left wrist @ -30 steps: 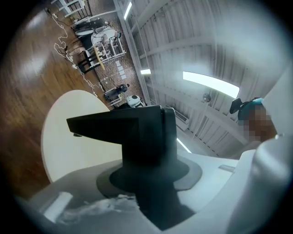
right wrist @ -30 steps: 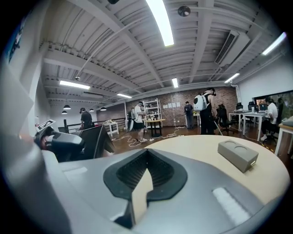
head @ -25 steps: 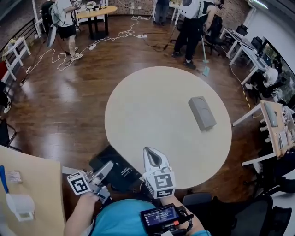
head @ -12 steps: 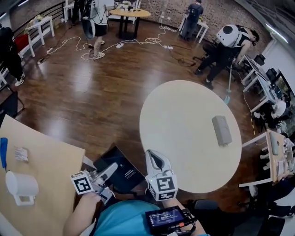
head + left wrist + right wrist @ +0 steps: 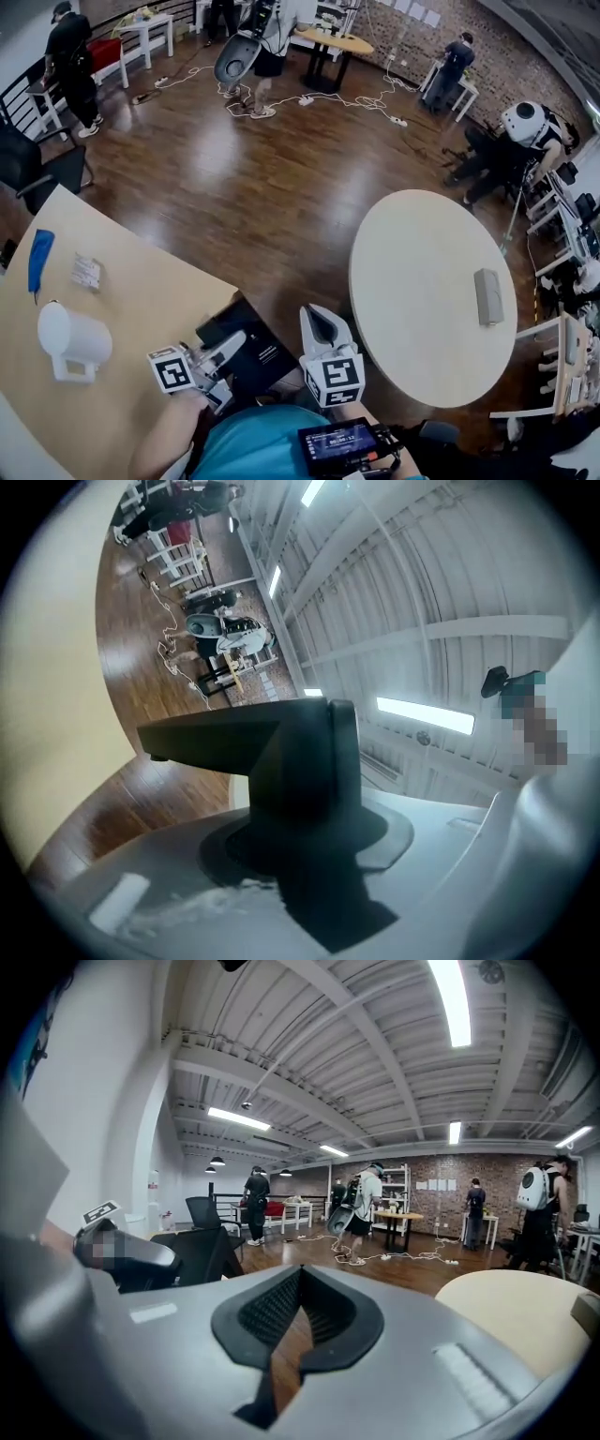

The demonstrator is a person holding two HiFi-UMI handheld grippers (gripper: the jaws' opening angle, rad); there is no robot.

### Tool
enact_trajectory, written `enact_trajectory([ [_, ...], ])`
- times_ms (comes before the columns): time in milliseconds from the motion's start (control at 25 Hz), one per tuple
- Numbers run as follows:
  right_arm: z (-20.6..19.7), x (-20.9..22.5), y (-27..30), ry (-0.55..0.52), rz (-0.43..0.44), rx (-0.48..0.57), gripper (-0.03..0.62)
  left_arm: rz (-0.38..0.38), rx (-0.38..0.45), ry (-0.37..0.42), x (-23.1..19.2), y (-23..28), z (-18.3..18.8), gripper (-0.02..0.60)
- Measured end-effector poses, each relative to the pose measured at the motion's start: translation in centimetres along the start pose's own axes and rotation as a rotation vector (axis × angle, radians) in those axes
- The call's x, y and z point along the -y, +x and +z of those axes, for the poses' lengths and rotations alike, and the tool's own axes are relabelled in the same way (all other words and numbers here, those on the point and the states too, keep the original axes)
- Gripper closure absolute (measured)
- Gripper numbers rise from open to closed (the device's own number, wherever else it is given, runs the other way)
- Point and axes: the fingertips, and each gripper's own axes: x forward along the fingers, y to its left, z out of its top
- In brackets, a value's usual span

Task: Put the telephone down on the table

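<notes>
Left gripper (image 5: 228, 347), low in the head view and close to the person's body, has its jaws closed on the telephone (image 5: 255, 349). This is a flat black slab with a little pale print on it. In the left gripper view the black body rises straight out from between the pads, with a flat part jutting off to the left.

The telephone is in the air and rests on no table. It hangs over dark wood floor, just off the corner of the tan table (image 5: 141, 300) and well apart from the round table (image 5: 422, 272).

Right gripper (image 5: 317, 323) is beside the left one. Its jaws are drawn together at the tips and hold nothing (only a sliver of floor shows behind the ribbed pads).

On the tan table:
- a white mug (image 5: 73, 339)
- a blue strip (image 5: 39, 259)
- a small packet (image 5: 86, 272)

On the round table there is one grey box (image 5: 487, 296), near the far edge.

Several people stand by desks at the back of the room, with cables trailing over the floor.
</notes>
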Motion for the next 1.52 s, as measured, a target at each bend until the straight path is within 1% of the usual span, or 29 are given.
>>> enact_trajectory([
  [120,0.7,-3.3,1.4,-0.026,0.069,-0.003,0.600,0.040,0.057,0.011,-0.4,-3.2,1.6,0.407],
  [480,2.3,-12.1,6.2,-0.094,0.297,-0.002,0.600,0.170,0.274,0.020,-2.6,-12.2,5.2,0.407],
  [720,3.3,-18.7,9.7,-0.139,0.483,-0.002,0.600,0.282,0.377,0.025,-5.7,-17.5,7.2,0.407],
  [880,3.6,-21.7,11.6,-0.168,0.572,-0.007,0.600,0.342,0.404,0.033,-8.2,-20.0,8.8,0.407],
  [1080,3.6,-23.8,13.7,-0.196,0.650,-0.029,0.600,0.377,0.445,0.029,-11.3,-21.3,10.5,0.407],
  [1280,3.5,-24.9,15.6,-0.218,0.695,-0.051,0.600,0.450,0.457,0.005,-15.6,-22.3,10.5,0.407],
  [1520,3.0,-25.7,17.2,-0.239,0.733,-0.084,0.600,0.507,0.457,-0.038,-19.0,-23.0,10.6,0.407],
])
